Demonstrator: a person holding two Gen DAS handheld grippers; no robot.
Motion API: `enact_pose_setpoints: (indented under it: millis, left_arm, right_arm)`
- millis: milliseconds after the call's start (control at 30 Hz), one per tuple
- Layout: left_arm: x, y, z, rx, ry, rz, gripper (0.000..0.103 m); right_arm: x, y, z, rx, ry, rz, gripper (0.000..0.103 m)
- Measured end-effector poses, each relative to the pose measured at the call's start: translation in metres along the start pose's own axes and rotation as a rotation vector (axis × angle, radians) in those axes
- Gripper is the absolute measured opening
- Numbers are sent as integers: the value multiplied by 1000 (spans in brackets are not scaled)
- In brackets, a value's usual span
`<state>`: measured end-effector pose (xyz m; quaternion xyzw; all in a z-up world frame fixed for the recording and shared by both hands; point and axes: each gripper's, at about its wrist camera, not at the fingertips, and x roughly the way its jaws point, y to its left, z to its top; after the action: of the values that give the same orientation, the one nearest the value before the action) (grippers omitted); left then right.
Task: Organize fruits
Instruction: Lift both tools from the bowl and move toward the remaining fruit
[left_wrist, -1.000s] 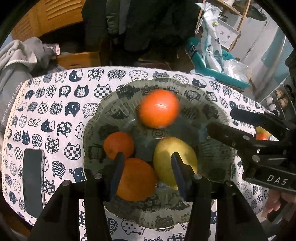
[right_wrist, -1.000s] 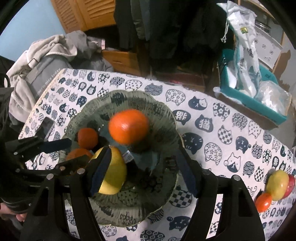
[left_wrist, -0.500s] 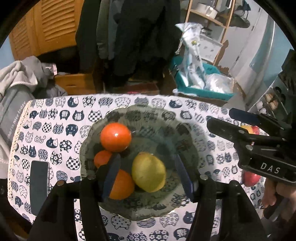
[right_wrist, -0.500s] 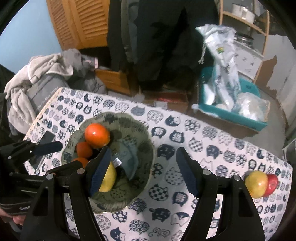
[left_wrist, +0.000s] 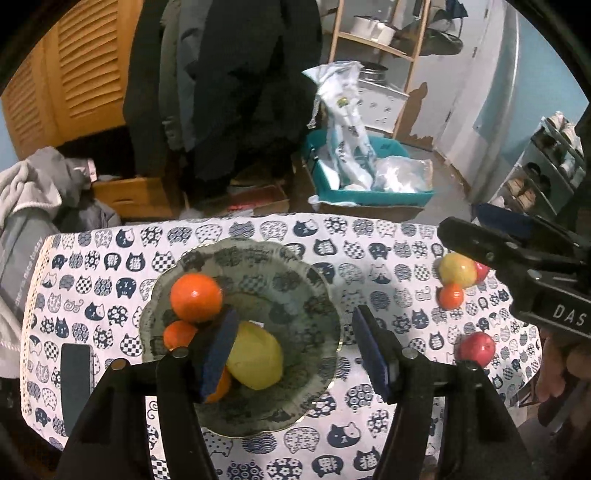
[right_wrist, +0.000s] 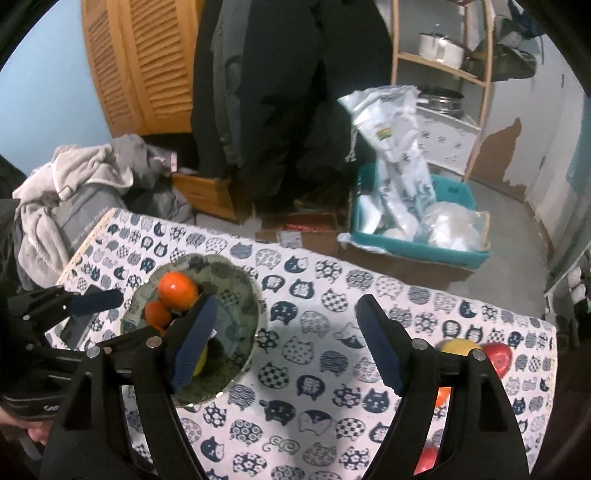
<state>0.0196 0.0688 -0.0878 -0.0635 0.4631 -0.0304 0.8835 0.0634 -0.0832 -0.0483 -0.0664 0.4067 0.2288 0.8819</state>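
Item: glass plate (left_wrist: 317, 295), scalloped rim, on the cat-print bench (left_wrist: 369, 266).
Contents: large orange (left_wrist: 195, 297) at the far left; small orange (left_wrist: 179, 332) touching it; a third orange (left_wrist: 221, 387) partly hidden behind a tong pad; yellow pear-like fruit (left_wrist: 256, 354) at centre.
Orientation: the yellow fruit lies on its side, long axis running from near-right to far-left, narrower end apparently toward the large orange; the oranges are round, with no axis to speak of.
Loose stock, right end of bench: yellow apple (left_wrist: 456, 269) touching a small orange (left_wrist: 450, 295), a red fruit behind them, and a red apple (left_wrist: 476, 347) nearer and apart.
Left tongs (left_wrist: 295, 354): jaws have just been opening, moderately wide, nothing between them, above the plate.
Right tongs (right_wrist: 284, 347): likewise just been opening, empty, above bare cloth between plate and loose fruit.
Handling note: likely next is fetching loose fruit. Approach from above, straddle one fruit only; the touching pair may roll if nudged. Set down in the plate's open right half.
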Motion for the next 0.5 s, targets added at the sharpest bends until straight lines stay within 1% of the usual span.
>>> enact_pose_setpoints:
  millis: [267, 500]
  left_arm:
    - [-10, -31, 6, 40, -17, -34, 67]
    - [-14, -64, 11, 97, -25, -61, 68]
  right_arm:
    - [-35, -24, -6, 14, -46, -38, 83]
    - [-53, -44, -17, 16, -66, -80, 84]
